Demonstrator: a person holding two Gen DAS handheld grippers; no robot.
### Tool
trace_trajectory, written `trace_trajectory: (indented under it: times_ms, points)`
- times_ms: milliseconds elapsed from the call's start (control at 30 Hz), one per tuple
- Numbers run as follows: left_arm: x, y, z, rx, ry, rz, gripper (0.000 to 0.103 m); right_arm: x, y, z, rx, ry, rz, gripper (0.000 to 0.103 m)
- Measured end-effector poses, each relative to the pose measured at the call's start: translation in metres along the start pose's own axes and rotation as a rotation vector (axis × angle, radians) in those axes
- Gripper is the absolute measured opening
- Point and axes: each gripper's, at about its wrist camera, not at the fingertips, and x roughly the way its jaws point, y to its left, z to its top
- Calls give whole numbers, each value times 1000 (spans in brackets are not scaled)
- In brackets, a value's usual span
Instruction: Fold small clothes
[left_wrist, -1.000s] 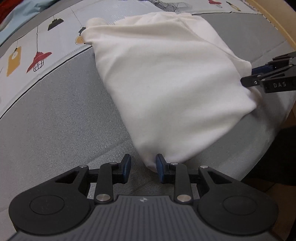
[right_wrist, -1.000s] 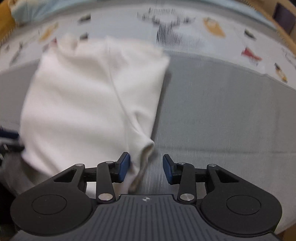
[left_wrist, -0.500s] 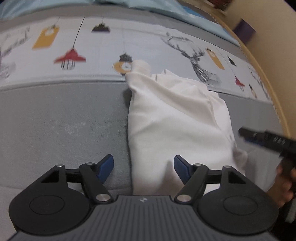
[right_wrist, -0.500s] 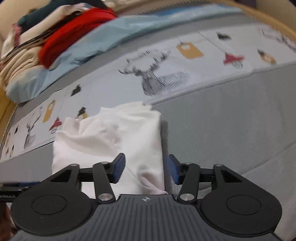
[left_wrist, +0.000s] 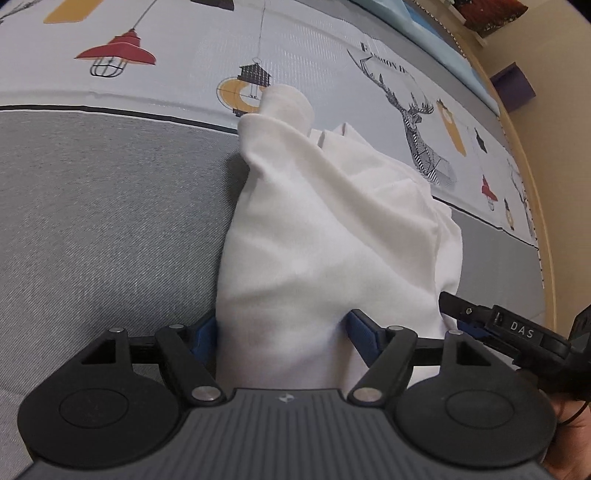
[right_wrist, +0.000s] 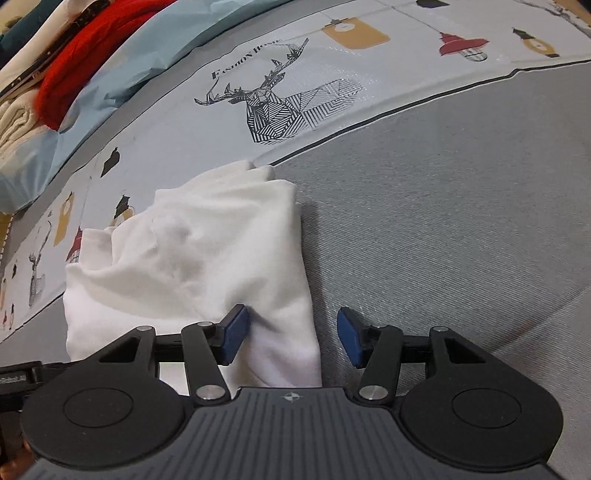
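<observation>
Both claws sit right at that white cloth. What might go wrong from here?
The folded white garment looks loosely bunched at its far end, so it may spring open. The right claw straddles its edge and could snag a layer when it moves. The left claw has cloth between its open pads and could drag the fold askew.

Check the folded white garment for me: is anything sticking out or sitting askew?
Yes. The white garment is folded unevenly: a rounded end pokes out at its far corner onto the printed sheet, and rumpled layers bunch along the far edge.
</observation>
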Motion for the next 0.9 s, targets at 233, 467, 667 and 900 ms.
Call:
trace_trajectory:
  times_ms: [233, 467, 667, 900]
  points:
    - [0, -3, 6, 39, -38, 19, 49, 5, 6, 6, -7, -6, 64, 26]
    - [-30, 2, 21, 113, -197, 102, 36, 8, 36, 12, -10, -92, 150, 18]
    - [-45, 28, 31, 83, -237, 147, 42, 19, 76, 8, -51, -141, 163, 18]
    - [-80, 24, 20, 204, -374, 243, 48, 6, 86, 0, -51, -147, 35, 25]
